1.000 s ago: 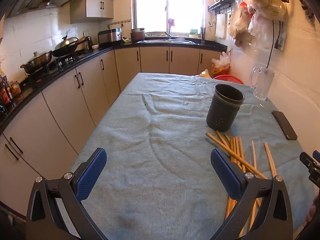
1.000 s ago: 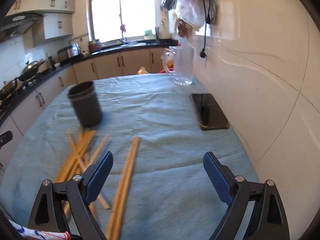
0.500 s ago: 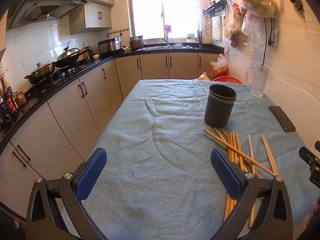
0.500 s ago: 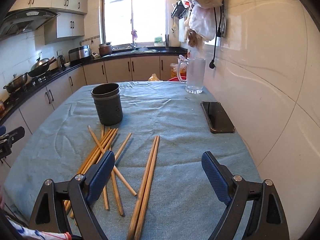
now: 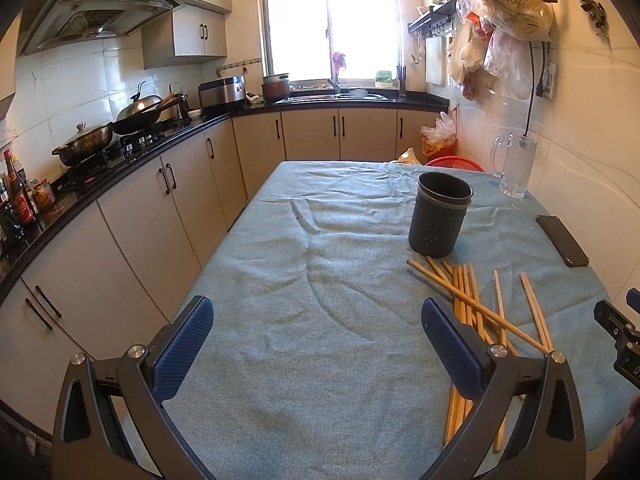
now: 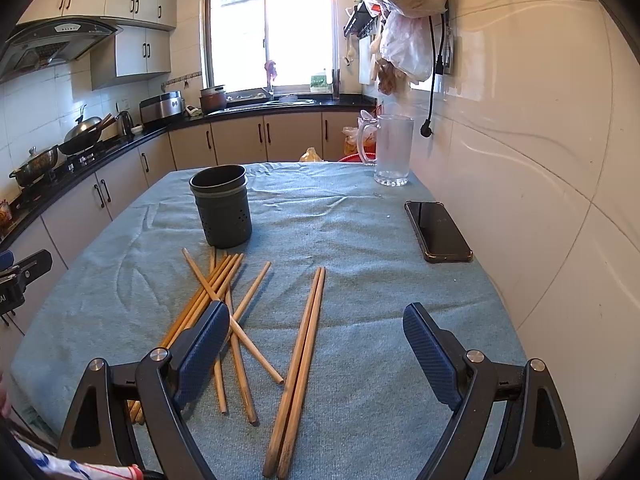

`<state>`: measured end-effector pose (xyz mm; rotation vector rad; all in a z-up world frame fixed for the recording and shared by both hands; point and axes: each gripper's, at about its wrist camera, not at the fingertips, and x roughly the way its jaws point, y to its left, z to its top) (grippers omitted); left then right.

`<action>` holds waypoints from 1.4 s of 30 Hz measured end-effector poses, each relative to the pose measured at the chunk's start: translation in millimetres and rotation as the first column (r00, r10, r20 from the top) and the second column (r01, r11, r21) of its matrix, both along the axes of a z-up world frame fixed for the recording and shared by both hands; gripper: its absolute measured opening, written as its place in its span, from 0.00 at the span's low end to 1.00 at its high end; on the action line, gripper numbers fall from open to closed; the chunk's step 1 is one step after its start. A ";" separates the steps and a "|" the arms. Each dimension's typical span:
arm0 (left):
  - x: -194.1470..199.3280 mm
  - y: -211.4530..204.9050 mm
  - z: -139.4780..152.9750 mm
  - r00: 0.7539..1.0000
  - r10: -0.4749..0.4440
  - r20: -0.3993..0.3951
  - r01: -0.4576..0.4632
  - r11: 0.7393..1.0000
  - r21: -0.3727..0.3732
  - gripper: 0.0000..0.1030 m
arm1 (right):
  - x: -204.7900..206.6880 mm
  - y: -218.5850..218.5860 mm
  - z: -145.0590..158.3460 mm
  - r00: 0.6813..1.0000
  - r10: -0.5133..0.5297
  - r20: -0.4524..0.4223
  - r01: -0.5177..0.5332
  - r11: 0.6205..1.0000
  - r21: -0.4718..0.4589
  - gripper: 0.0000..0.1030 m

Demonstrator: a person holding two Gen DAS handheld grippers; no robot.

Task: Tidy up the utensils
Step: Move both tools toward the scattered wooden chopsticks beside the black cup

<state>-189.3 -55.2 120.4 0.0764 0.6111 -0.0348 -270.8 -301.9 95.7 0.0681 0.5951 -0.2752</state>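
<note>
1. Chopsticks lie loose on the blue cloth, none in the holder. A crossed heap sits just in front of the holder; a neat pair lies apart to its right, pointing toward the camera.

2. Change over the last second: both wrist views have levelled out and pulled back. In the right view the holder was off to the left and tilted; now it stands upright near centre, and the whole spread of sticks is in frame. In the left view the holder and heap have moved from the right edge toward mid-right. Nothing on the table has shifted; only the cameras have.

3. Left gripper: jaws spread wide, nothing between them, above bare cloth left of the heap.

4. Right gripper: also released and empty. The neat pair runs between its fingers in the view, though whether the tips are down at stick level I cannot tell.

5. Meaning for the task: this looks like the start, with the grippers squared up but no grasp made. The right one seems best placed for the pair.

6. Phone and glass jug sit along the wall side, well apart from the sticks.
</note>
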 end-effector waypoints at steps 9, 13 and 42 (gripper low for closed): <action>-12.7 0.8 7.5 0.999 -0.010 0.041 0.010 1.000 -0.014 1.00 | -8.9 4.7 0.8 1.000 -0.005 0.018 0.005 1.000 -0.003 0.89; -20.2 -1.9 11.9 0.998 -0.020 0.059 0.021 1.000 -0.016 1.00 | -13.6 4.6 1.4 1.000 -0.009 0.025 0.009 1.000 0.002 0.89; -25.0 -40.6 -1.8 0.996 -0.089 0.008 0.089 0.996 0.018 1.00 | -36.4 -15.5 -1.8 0.997 -0.047 0.054 0.045 0.998 0.045 0.89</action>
